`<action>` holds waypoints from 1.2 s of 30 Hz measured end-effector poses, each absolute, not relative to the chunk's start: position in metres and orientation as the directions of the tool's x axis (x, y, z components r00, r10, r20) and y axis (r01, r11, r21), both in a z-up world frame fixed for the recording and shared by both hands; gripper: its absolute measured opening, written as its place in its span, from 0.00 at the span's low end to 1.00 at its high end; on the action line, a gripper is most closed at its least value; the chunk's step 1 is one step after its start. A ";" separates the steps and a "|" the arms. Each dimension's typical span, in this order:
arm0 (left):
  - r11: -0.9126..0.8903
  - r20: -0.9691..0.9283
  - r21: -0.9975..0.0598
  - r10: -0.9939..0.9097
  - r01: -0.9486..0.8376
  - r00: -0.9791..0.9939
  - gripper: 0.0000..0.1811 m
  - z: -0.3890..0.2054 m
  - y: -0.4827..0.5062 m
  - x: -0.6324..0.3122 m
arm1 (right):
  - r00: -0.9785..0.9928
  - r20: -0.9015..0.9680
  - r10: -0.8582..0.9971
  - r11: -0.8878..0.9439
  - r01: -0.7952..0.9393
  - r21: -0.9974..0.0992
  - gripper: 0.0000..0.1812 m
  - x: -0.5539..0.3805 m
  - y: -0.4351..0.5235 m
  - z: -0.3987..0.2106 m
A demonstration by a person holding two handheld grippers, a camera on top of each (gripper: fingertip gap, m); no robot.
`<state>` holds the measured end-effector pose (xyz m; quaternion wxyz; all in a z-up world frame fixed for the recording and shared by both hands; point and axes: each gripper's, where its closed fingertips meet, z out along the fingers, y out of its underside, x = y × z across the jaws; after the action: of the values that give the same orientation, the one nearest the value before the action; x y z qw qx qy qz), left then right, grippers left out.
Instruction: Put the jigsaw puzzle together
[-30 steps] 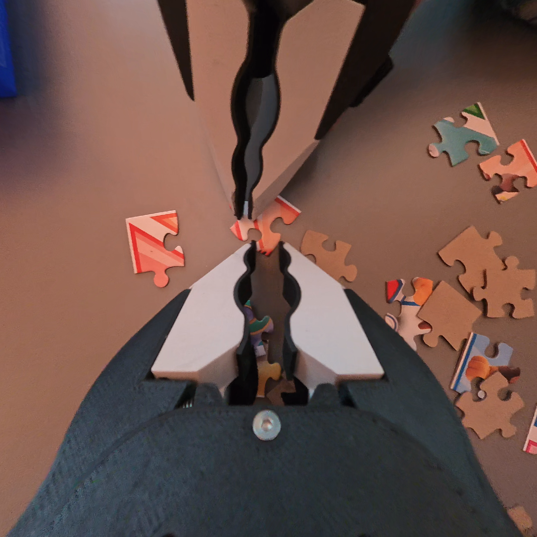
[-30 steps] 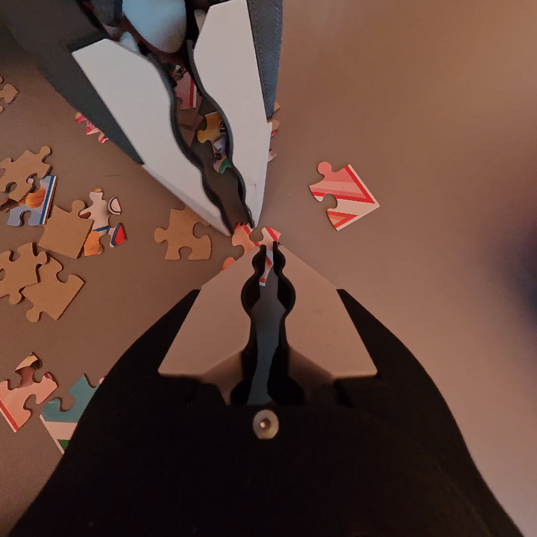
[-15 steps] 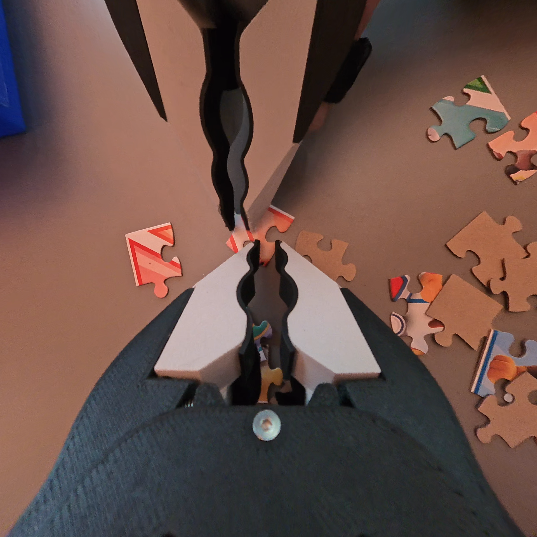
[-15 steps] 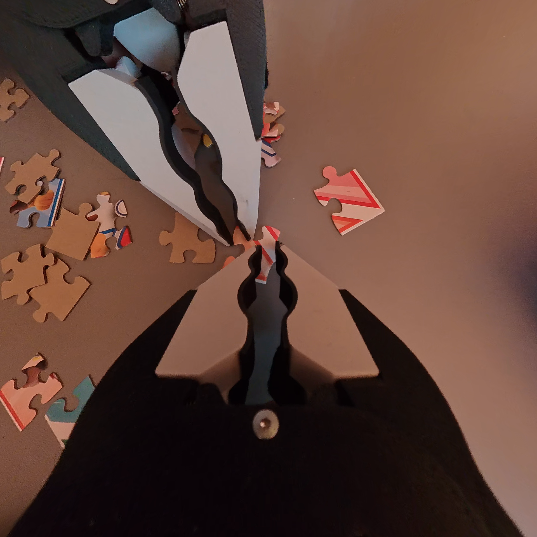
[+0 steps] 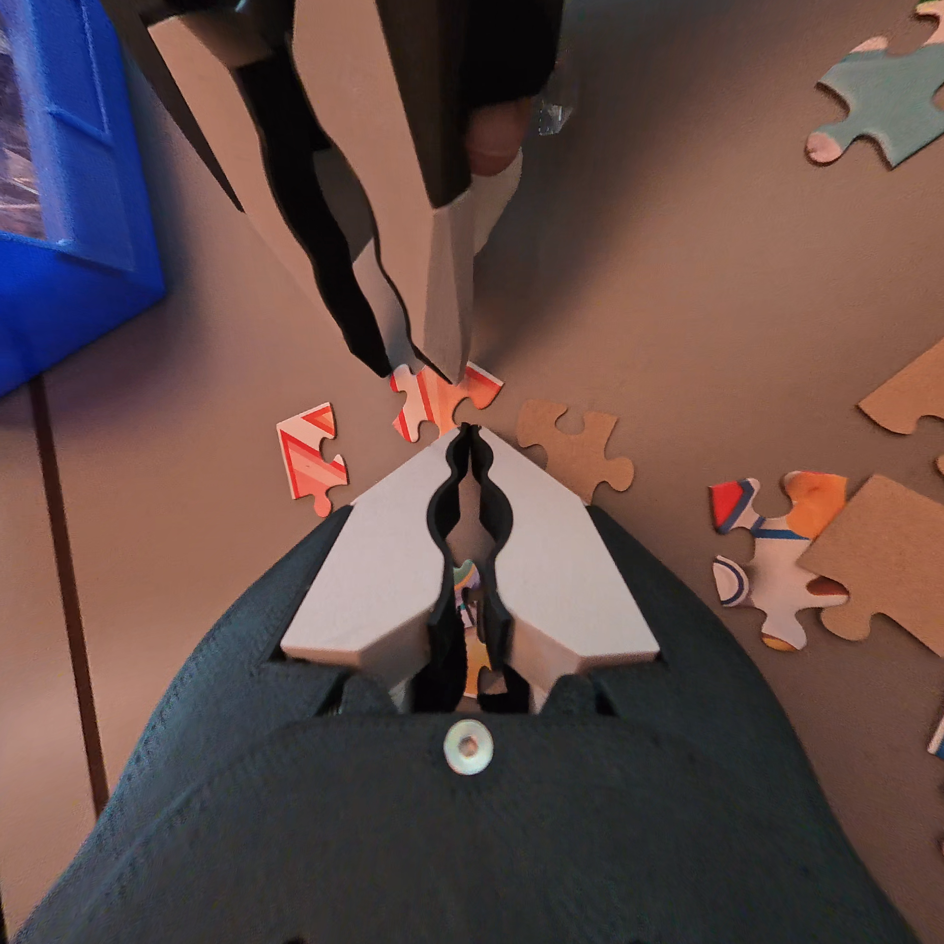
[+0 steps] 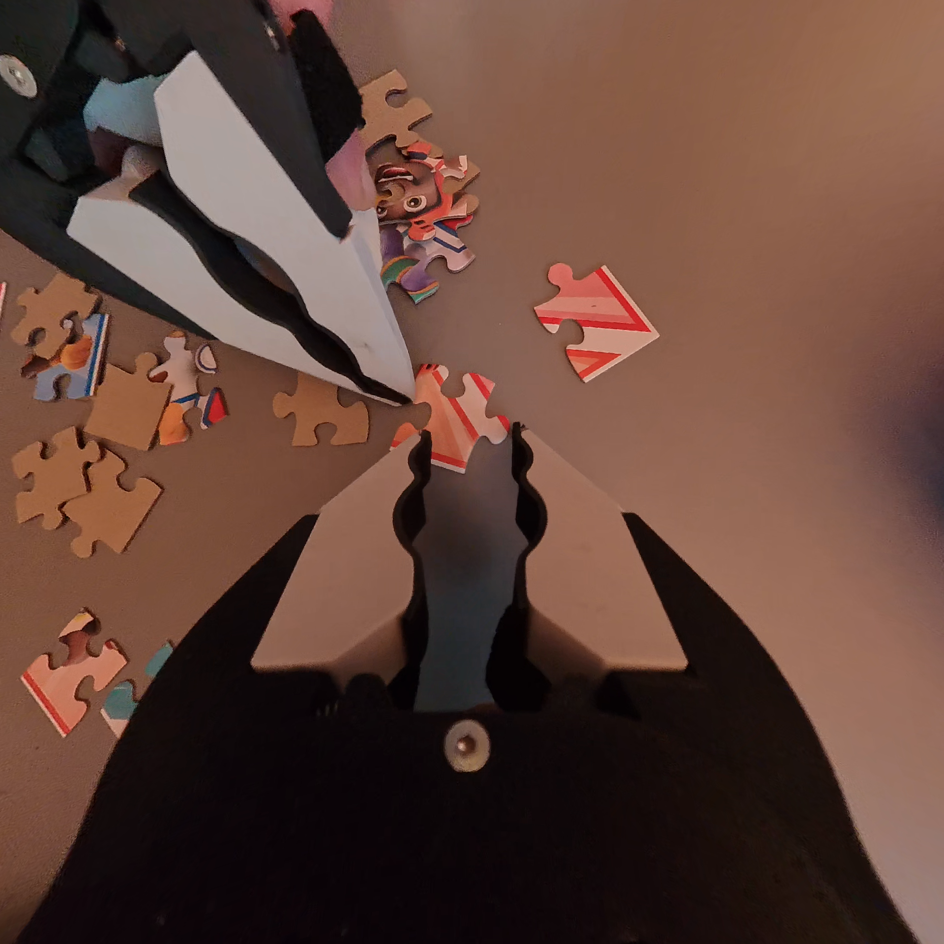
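A red-and-white striped puzzle piece lies flat, picture side up, on the brown table; it also shows in the right wrist view. My right gripper is open, with its fingertips straddling the near edge of the piece. In the left wrist view it comes down from above. My left gripper is shut, its tip touching the piece's edge, as the right wrist view also shows. A striped corner piece lies apart from it, seen too in the right wrist view.
A face-down brown piece lies just beside my left gripper. Several loose pieces are scattered on one side. A joined cluster of pieces lies behind my left gripper. A blue box stands at the far left. My two grippers' fingertips are within a few centimetres of each other.
My right gripper has opened and let go of the striped piece, which now lies flat. My left gripper has closed its small gap and touches the piece's edge.
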<state>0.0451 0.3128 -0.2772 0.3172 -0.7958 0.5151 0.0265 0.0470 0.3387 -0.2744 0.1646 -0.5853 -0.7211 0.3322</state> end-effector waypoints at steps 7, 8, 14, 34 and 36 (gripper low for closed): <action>-0.299 -0.345 -0.488 -0.797 -0.820 0.496 0.08 -0.273 0.316 0.039 | -0.256 -0.134 0.957 0.104 0.738 -0.666 0.16 0.046 0.339 -0.275; -0.330 -0.292 -0.495 -0.808 -0.803 0.512 0.08 -0.275 0.314 0.039 | -0.258 -0.134 0.957 0.105 0.737 -0.667 0.16 0.046 0.338 -0.275; -0.425 -0.085 -0.524 -0.837 -0.739 0.541 0.06 -0.278 0.311 0.044 | -0.266 -0.147 0.953 0.100 0.730 -0.676 0.14 0.044 0.335 -0.275; -0.265 -0.402 -0.502 -0.771 -0.823 0.494 0.05 -0.276 0.311 0.043 | -0.255 -0.249 0.934 0.016 0.727 -0.686 0.11 0.041 0.331 -0.273; -0.273 -0.408 -0.508 -0.759 -0.817 0.507 0.05 -0.276 0.312 0.042 | -0.245 -0.266 0.932 -0.006 0.726 -0.688 0.10 0.039 0.331 -0.272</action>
<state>0.0422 0.3122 -0.2759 0.3450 -0.7966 0.4946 0.0419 0.0388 0.3306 -0.2719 0.1361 -0.5992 -0.6918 0.3792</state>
